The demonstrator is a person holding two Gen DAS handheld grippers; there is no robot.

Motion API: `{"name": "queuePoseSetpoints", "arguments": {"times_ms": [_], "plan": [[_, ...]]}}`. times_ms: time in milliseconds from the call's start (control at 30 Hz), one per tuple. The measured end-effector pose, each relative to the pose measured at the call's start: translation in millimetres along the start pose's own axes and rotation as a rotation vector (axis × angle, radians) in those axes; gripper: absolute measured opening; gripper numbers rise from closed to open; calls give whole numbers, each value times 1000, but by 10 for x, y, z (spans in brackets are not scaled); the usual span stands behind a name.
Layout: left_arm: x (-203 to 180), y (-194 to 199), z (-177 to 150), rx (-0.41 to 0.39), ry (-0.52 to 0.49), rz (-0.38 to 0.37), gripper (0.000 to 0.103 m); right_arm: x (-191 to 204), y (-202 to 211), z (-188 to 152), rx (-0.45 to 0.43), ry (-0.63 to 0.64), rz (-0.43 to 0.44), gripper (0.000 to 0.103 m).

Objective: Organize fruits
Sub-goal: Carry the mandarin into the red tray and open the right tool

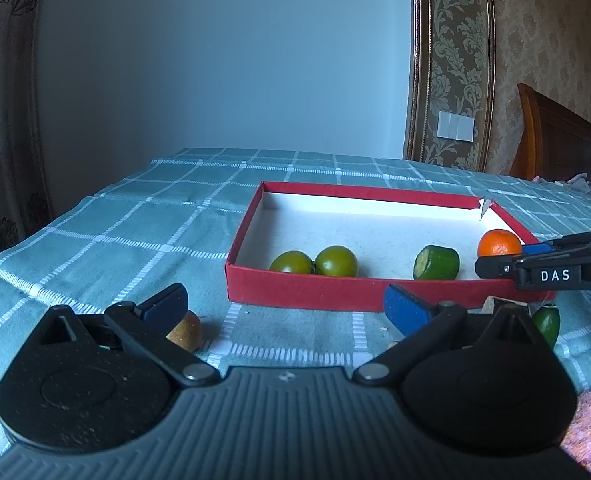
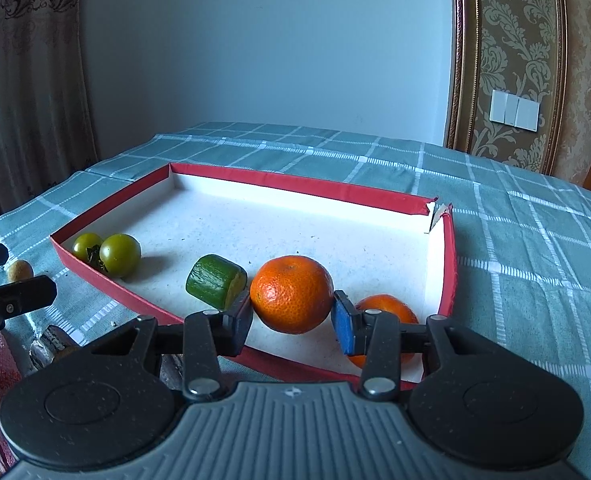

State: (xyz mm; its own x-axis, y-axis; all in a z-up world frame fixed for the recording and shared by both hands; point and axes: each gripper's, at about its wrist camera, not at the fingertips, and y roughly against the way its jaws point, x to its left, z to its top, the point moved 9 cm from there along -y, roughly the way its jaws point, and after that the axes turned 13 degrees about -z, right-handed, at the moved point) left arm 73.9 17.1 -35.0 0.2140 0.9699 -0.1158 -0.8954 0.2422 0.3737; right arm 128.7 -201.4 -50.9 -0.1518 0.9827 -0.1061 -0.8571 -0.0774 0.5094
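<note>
Because the right tongs [image 2: 293, 320] pinched the mandarin [image 2: 292, 294] only at its widest bulge, I judged the round, smooth-skinned fruit could squirt out if I loosened unevenly or jolted the hand. It hung over the near right part of the red tray [image 2: 449, 264], seemingly just above the white floor, though I could not tell whether it touched. If dropped, it might roll into the cucumber piece [image 2: 216, 281] just beside it on the left, or bump the 2nd mandarin [image 2: 383, 305] lying behind the blue pad. The near wall was low, so a rolling fruit might even clear it onto the worktop [image 2: 535, 248]. The right tongs were narrowed onto the fruit, both pads pressing its sides. The left tongs [image 1: 285, 306] stood wide apart and held nothing, hovering over the checked cloth in front of the tray. 2 green tomatoes [image 1: 315, 262] sat in the tray's near left corner. A brown fruit [image 1: 187, 332] and a green one [image 1: 547, 322] lay outside it.
</note>
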Motion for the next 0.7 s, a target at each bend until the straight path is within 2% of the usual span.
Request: {"name": "queuePoseSetpoints", "arguments": {"times_ms": [133,200,267,367,467,533,600,700], "plan": [[12,-4,-2,1,5,2,103,-9,0,8,18,-10,6,44],[12,-5,-1,1,6,3,103,-10,20,18,30,-25,23,54],[13,-5,-3,1,8,4,103,-20,61,30,33,-37,26,57],[23,0,-1,-2,15,5,103,-78,190,55,10,-60,19,57],[25,13,2,-8,17,3,103,-235,417,49,-39,-124,16,57],[24,27,7,-16,18,-1,103,-407,577,-4,-74,-187,-3,63],[13,44,12,-25,13,-4,103,-605,705,-111,-99,-265,-30,70],[-1,75,23,-42,4,5,103,-813,770,-336,-96,-343,-57,70]]}}
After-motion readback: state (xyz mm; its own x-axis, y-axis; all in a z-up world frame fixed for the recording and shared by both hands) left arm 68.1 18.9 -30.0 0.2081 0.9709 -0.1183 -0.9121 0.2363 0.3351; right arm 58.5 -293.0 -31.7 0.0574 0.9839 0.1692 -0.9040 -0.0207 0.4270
